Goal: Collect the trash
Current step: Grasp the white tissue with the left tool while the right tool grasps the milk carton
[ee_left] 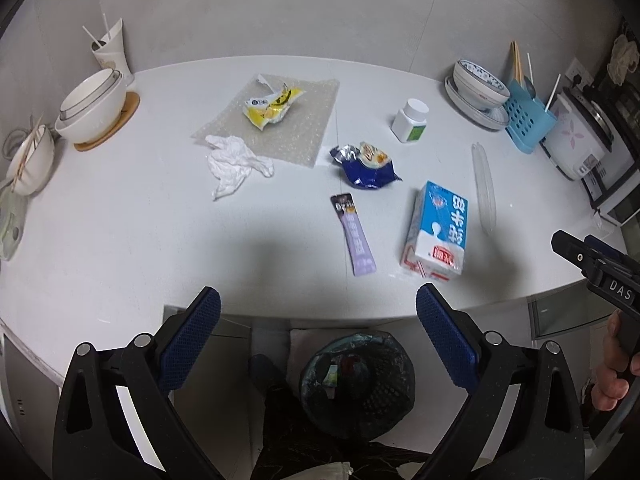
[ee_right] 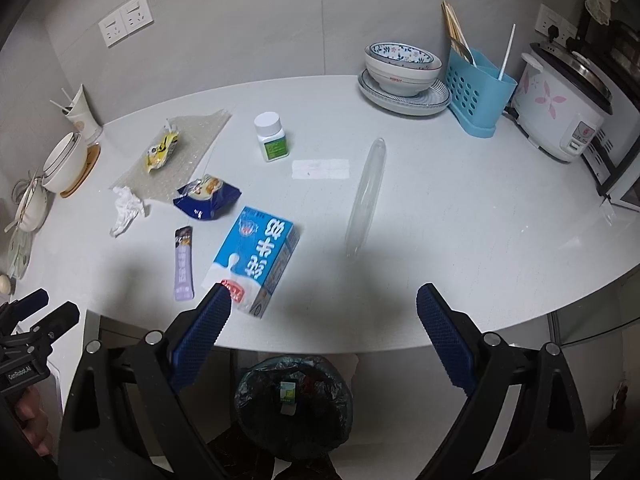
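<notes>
Both tongs spread, empty: left tongs (ee_left: 318, 312), right tongs (ee_right: 324, 308). Milk carton (ee_right: 256, 256) on surface just ahead of right tongs; straddle its narrow width, pinch, drop into bin (ee_right: 294, 404) below.

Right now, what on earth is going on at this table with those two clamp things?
A person is clearing rubbish off a white table with a hand-held tool in each hand. Both the left tool and right tool are open and empty, poised over a lined bin below the table edge. Still lying on the table: a blue milk carton, a purple sachet, a blue snack wrapper, a crumpled tissue and a yellow wrapper.
</notes>
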